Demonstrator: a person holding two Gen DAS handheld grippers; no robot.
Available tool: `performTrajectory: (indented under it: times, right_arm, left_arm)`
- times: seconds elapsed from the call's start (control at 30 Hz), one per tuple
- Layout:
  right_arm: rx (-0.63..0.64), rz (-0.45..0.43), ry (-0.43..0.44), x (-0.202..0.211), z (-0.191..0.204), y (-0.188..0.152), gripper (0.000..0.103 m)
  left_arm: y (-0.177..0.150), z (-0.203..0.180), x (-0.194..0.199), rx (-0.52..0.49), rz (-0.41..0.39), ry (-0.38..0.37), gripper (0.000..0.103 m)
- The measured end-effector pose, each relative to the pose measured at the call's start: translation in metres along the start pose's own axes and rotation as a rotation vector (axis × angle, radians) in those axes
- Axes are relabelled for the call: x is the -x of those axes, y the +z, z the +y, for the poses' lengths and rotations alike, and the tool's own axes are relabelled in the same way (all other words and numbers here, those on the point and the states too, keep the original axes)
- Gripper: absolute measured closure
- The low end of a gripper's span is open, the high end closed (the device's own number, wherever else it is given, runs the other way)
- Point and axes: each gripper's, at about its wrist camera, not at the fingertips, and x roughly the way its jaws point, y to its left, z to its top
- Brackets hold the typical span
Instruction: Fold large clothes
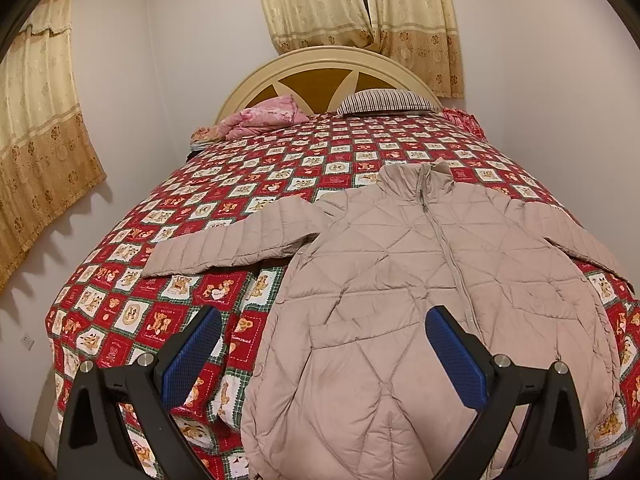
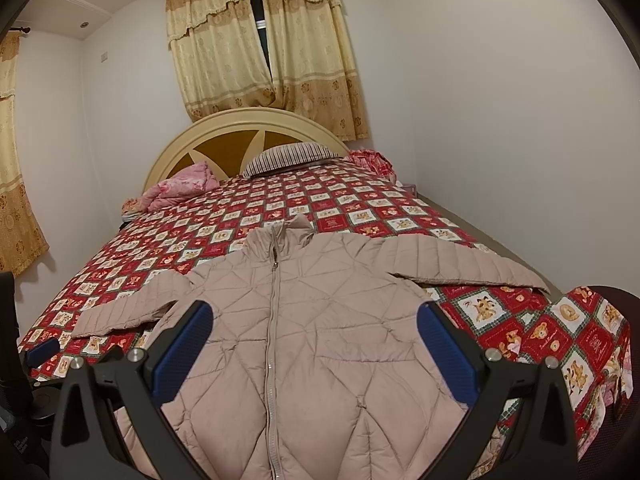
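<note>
So, one beige quilted puffer jacket [image 1: 420, 280] lies face up on the bed [image 1: 224, 184], zipped to the collar, diamond stitching across the body, collar toward twelve o'clock and hem toward six; both sleeves spread outward, one toward nine o'clock and one toward three, each resting flat on the red teddy-bear patchwork bedspread [image 2: 360, 208]; the hem reaches the foot edge of the bed. Count it up: one jacket, two sleeves, one striped pillow [image 1: 390, 101] and one pink bundle [image 1: 266, 118] up by the arched headboard [image 1: 320, 64], two curtained windows, the nearer curtains [image 2: 256, 48] hanging behind the headboard. Left gripper [image 1: 322, 336] hovers above the foot of the bed, jaws spread wide with nothing between the blue pads, one finger over the bedspread at seven o'clock, the other over the jacket's lower front; right gripper [image 2: 314, 330] also hangs above the jacket's lower body, jaws wide apart and holding nothing, the zip running between its fingers.
</note>
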Motion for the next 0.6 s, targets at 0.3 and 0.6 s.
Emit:
performTrajectory:
  times: [0.3,0.6]
  right_arm:
    - [-0.002,0.002,0.001,-0.0006,-0.0007,0.0005,0.0]
    - [-0.008,0.009,0.002,-0.0012,0.0004,-0.0021,0.0]
  left_arm:
    - [-0.0004,0.0008,-0.0021,0.003,0.01,-0.002,0.001]
    - [-0.0019,-0.0003,-0.0077,0.004,0.023,-0.004,0.001]
